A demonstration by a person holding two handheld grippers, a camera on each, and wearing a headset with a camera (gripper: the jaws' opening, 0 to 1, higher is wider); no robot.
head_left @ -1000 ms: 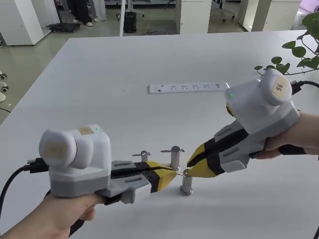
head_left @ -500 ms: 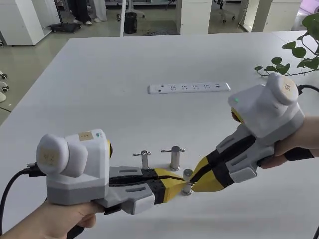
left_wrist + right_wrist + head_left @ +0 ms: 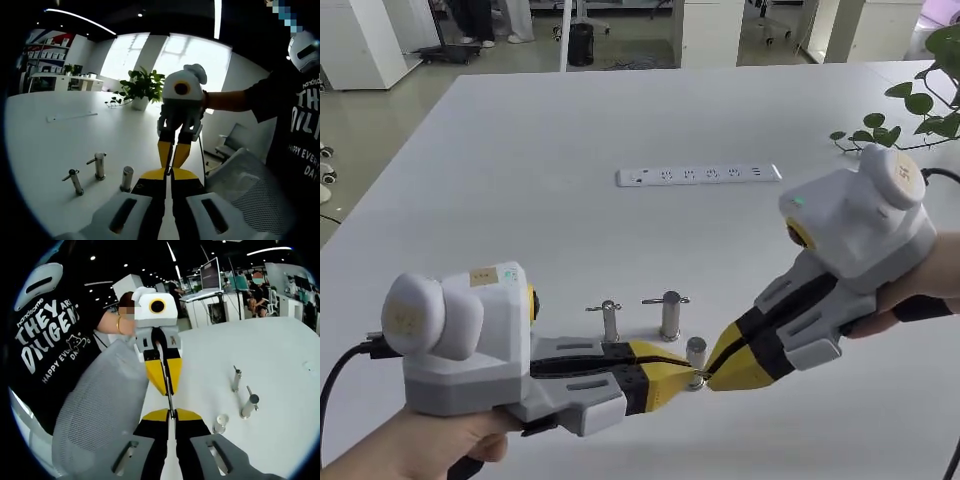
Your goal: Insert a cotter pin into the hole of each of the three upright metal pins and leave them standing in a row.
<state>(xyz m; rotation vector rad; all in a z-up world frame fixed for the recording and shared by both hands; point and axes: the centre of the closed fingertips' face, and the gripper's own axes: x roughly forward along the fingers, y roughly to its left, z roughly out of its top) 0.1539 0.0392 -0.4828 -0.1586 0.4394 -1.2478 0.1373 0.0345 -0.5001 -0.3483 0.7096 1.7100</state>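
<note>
Left gripper [image 3: 682, 375] and right gripper [image 3: 718, 376], fingers closed, are pinching a cotter pin [image 3: 170, 404] at six o'clock of the bare pin [image 3: 695, 350]; it's looking light and slippery, probably best gripped mid-shank.

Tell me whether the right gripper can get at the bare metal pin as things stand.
Likely yes: the right gripper has its tip beside the bare metal pin, nothing between; the left gripper crowds it.

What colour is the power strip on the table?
White power strip; clearest in the head view.
</note>
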